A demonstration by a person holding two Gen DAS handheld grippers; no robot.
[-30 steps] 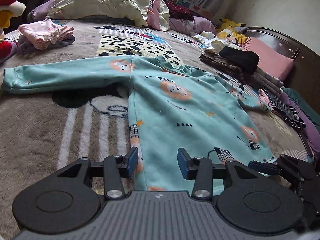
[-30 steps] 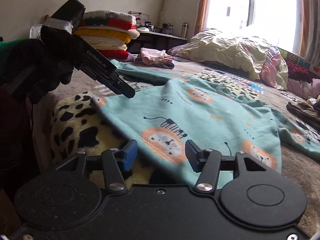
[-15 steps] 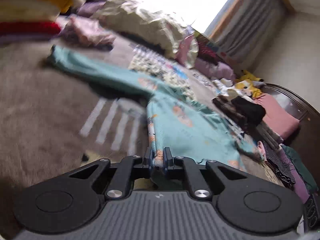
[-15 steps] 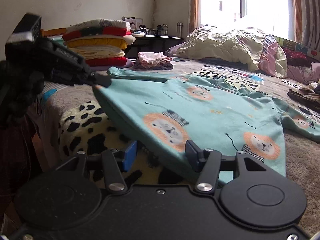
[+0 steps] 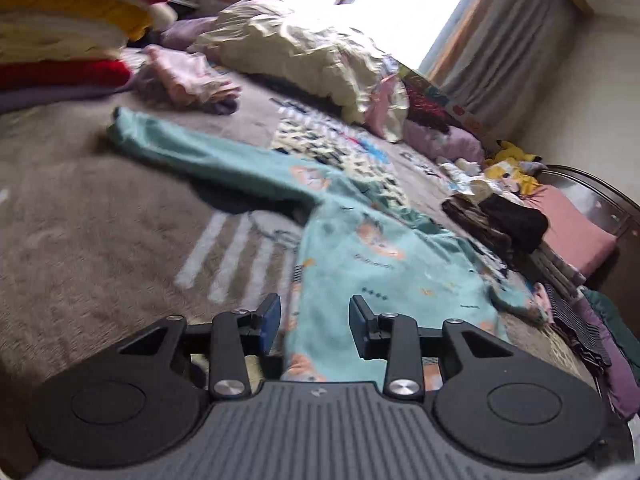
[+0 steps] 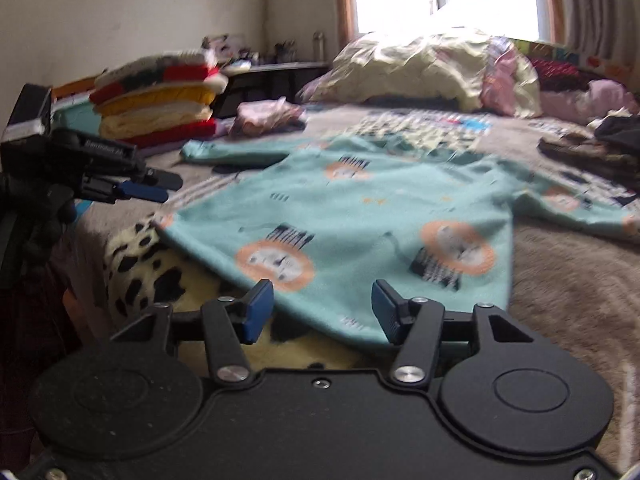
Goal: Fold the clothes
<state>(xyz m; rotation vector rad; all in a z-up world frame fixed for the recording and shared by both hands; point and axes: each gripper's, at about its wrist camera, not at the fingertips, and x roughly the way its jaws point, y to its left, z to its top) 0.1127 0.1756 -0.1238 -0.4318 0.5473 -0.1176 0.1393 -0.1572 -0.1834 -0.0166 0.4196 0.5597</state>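
Note:
A teal long-sleeved top with orange lion prints (image 5: 372, 256) lies spread face up on the bed, with one sleeve (image 5: 192, 152) stretched far left. Its hem reaches my left gripper (image 5: 315, 322), which is open, the hem's left corner lying between the blue pads. In the right wrist view the same top (image 6: 360, 208) lies flat, with its near hem just ahead of my right gripper (image 6: 322, 316). That gripper is open and holds nothing. The left gripper (image 6: 148, 186) shows at the left, held by a black-gloved hand (image 6: 32, 216), just off the hem's corner.
Folded red, yellow and cream blankets (image 6: 160, 108) are stacked at the bed's far left corner, with pink folded clothes (image 5: 188, 76) beside them. A cream duvet (image 5: 304, 52) lies at the head. Dark clothes (image 5: 500, 220) are piled on the right. The spotted blanket (image 6: 136, 264) drops over the near bed edge.
My left gripper shut on the hem's corner and lifted it half a second ago; now it is open and the hem lies down again. The right gripper stayed open.

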